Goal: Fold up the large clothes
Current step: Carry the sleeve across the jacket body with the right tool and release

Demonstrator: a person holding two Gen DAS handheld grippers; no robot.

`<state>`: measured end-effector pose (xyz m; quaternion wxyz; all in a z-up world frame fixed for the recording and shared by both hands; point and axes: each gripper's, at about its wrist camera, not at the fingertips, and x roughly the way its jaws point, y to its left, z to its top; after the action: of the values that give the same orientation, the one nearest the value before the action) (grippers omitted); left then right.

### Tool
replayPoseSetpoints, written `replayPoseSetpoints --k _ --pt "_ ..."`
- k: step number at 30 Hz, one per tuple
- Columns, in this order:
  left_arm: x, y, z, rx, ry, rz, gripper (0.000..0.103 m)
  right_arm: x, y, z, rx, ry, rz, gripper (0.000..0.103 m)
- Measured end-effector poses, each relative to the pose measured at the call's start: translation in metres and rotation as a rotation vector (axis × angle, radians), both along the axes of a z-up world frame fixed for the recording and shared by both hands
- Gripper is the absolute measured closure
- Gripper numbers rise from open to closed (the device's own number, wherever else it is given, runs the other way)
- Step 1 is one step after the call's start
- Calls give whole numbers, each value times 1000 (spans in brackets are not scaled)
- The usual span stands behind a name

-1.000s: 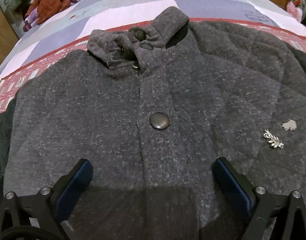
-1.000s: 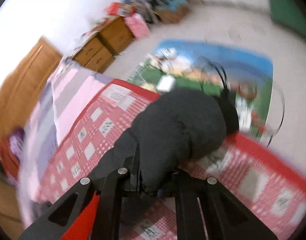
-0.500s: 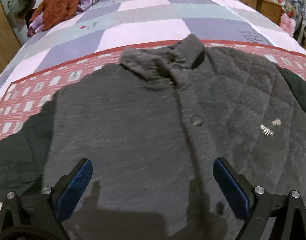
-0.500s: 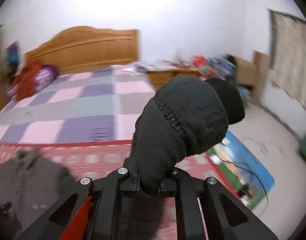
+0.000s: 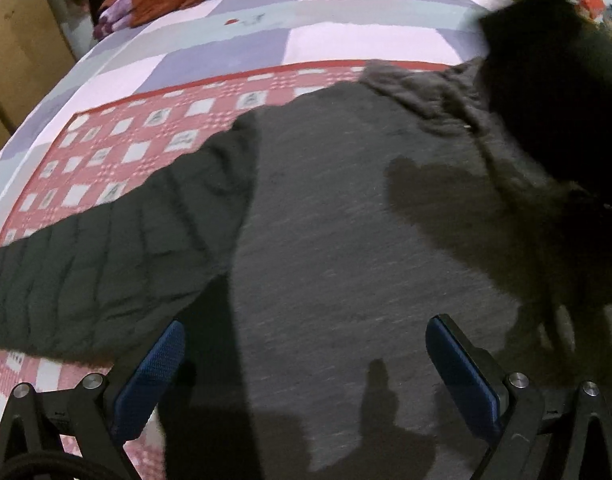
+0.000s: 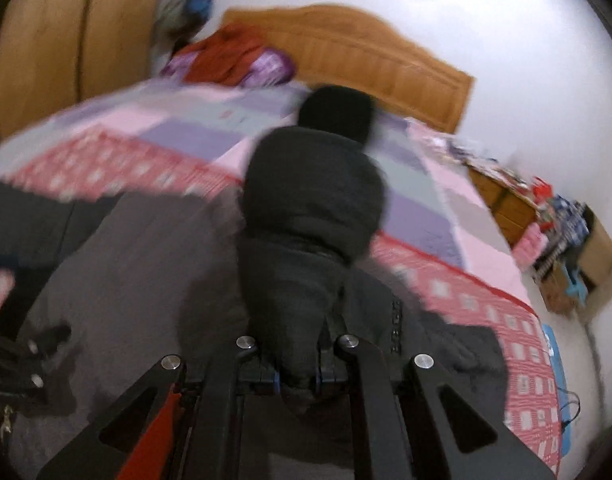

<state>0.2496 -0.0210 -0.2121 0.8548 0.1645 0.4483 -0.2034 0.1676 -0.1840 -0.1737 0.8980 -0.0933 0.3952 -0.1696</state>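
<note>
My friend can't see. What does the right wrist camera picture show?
The right gripper is shut on a black sleeve, holding it up over a grey coat spread on the bed. Behind are a wooden headboard and white wall; the picture is blurry.

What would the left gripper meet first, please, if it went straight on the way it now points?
Most likely the grey coat: the open left gripper points onto its body, nothing visible between, though depth is unclear.

Both wrist views look low and close across the coat (image 5: pixel 345 240) toward the headboard (image 6: pixel 365 52).
</note>
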Motion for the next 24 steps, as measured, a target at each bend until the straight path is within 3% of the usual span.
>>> replayPoseSetpoints --k 4,8,24 --pt "8 21 -8 -12 19 30 3 15 38 -36 -53 90 61 92" --pt "10 34 -14 -27 32 42 3 29 46 -53 -89 124 46 92" --pt "24 62 -7 -88 -12 78 3 64 96 -34 -99 -27 41 92"
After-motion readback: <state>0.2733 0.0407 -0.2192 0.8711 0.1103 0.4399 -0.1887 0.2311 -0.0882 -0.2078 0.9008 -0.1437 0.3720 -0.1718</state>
